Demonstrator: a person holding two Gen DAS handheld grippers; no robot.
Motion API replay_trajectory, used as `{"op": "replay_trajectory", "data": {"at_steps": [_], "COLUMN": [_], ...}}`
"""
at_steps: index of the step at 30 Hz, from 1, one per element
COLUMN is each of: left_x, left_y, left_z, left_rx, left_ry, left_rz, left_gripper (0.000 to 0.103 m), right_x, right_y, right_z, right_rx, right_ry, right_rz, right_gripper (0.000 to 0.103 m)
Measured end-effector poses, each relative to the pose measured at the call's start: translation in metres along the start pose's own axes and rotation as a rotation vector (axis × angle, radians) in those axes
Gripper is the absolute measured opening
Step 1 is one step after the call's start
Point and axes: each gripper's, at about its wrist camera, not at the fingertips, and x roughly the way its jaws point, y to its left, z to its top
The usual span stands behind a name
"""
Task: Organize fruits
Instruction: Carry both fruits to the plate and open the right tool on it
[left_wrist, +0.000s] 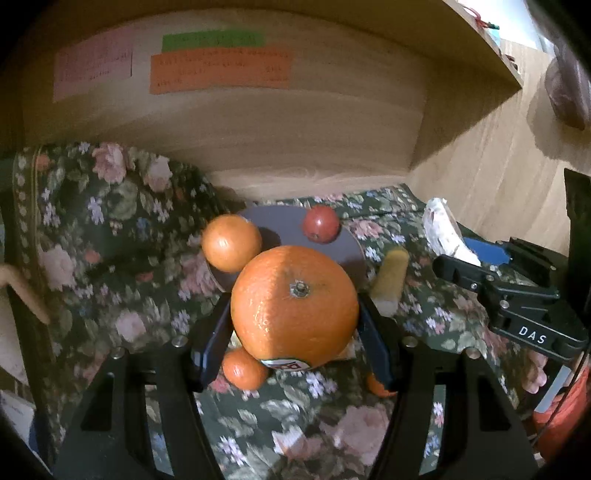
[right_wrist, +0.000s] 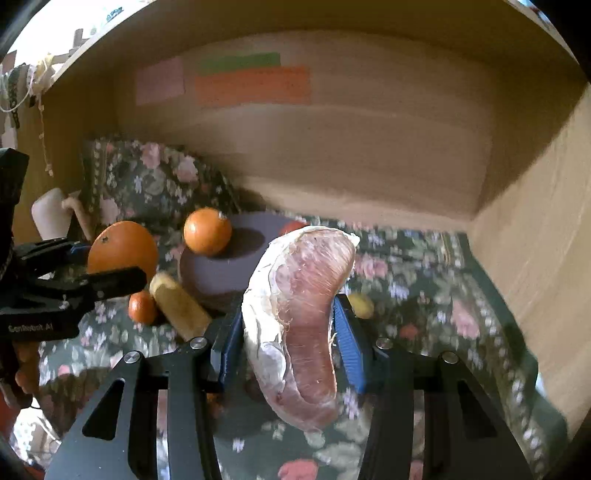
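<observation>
My left gripper (left_wrist: 293, 325) is shut on a large orange (left_wrist: 295, 306) with a sticker, held above the floral cloth; it also shows in the right wrist view (right_wrist: 122, 245). My right gripper (right_wrist: 291, 332) is shut on a peeled pomelo segment (right_wrist: 299, 321), pink with white pith, also seen in the left wrist view (left_wrist: 447, 236). A purple plate (left_wrist: 280, 225) carries a smaller orange (left_wrist: 231, 242) and a red fruit (left_wrist: 320, 223). A small tangerine (left_wrist: 244, 368) and a yellow fruit piece (left_wrist: 390, 278) lie on the cloth near the plate.
A floral cloth (left_wrist: 110, 236) covers the surface inside a wooden alcove (left_wrist: 295, 140), bunched high at the left. Coloured paper notes (left_wrist: 221, 68) hang on the back wall. A wooden side wall (right_wrist: 535, 258) stands at the right. A small yellow fruit (right_wrist: 362, 304) lies behind the right fingers.
</observation>
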Motion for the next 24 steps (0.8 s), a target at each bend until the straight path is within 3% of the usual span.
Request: {"op": "replay_trajectory", "data": {"at_steps": [8, 24], "left_x": [0.025, 0.089], "left_y": [0.009, 0.021], "left_z": [0.018, 0.021], "left_rx": [-0.017, -0.042], "left_ry": [0.03, 0.169], "left_rz": [0.012, 0.013], "left_gripper": [0.064, 0.064], "right_x": [0.025, 0.087], "right_y": [0.001, 0.004], "right_z": [0.027, 0.05], "right_rx": [-0.043, -0.121], "right_ry": [-0.011, 0.081], "right_rz": [0.02, 0.085], "right_gripper": [0.043, 0.043]}}
